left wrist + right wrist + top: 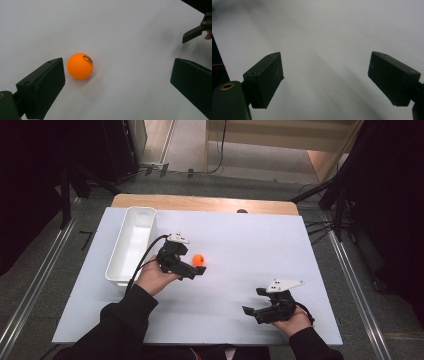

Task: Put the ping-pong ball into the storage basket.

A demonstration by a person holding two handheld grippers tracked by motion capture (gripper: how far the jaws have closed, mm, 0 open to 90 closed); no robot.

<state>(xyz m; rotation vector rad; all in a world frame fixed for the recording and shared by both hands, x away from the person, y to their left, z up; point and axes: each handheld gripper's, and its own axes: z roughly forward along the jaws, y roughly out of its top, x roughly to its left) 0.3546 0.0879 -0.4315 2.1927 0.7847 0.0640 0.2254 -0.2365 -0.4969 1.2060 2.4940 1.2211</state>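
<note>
The right hand-held gripper (261, 304) rests near the surface's (240, 240) front edge, jaws spread, holding nothing. Farther off, the left hand-held gripper (117, 75) is released too; the orange ball (80, 65) lies on the surface between its jaws, just beside one. Beyond stands a white bin (131, 245).

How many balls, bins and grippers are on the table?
Ball: 1
Bin: 1
Grippers: 2, left gripper and right gripper
Total: 4

Small orange ball (199, 259) on white table sheet (240, 245) | long white plastic bin (131, 242) to its left | left gripper (192, 268) just beside ball
</note>
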